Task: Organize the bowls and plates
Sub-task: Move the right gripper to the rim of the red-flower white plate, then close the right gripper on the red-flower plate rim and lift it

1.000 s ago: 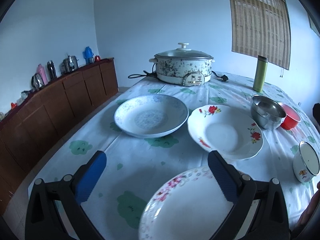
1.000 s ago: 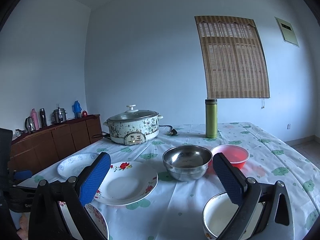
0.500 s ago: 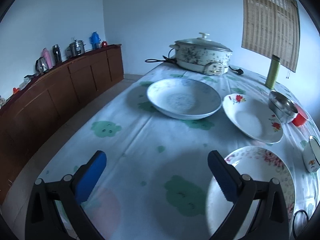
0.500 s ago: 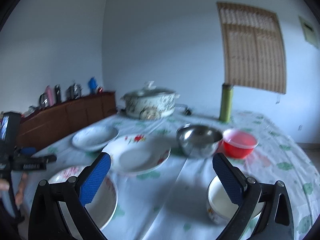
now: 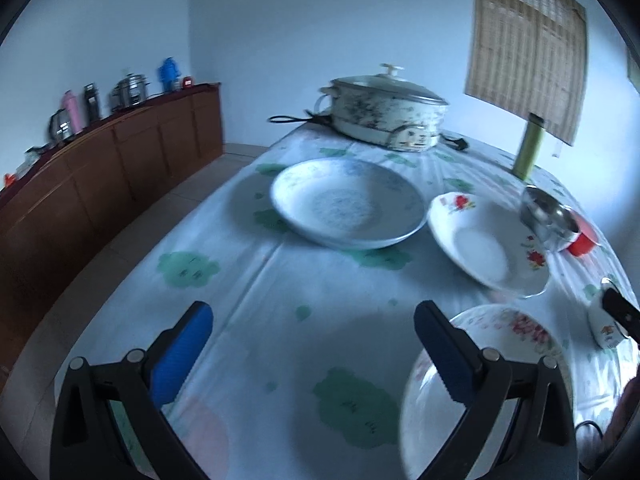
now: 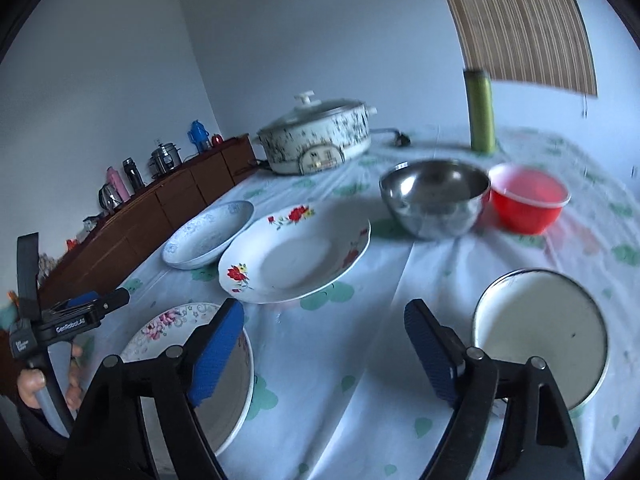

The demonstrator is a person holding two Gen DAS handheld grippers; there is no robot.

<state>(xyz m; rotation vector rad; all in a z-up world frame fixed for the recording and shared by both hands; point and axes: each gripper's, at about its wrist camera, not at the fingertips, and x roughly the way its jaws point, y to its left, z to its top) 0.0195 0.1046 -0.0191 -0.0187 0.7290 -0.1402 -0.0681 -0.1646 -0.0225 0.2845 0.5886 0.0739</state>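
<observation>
Table under white cloth with green prints (image 6: pixel 360 360). Pink-flowered white plate (image 6: pixel 160 326) beside right gripper's (image 6: pixel 320 344) left finger; white enamel bowl (image 6: pixel 540 332) right of it; jaws closing, empty. Left gripper (image 5: pixel 308 344) spread, empty; that plate (image 5: pixel 516 328) beside its right finger.

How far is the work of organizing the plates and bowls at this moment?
Nothing looks done: the blue-patterned plate, red-flower plate, pink-flower plate, steel bowl, red bowl and white enamel bowl all lie separately on the tablecloth. Nothing is in hand: the left gripper is open and empty; the right gripper is closing, with nothing between its fingers. All stacking remains.
</observation>
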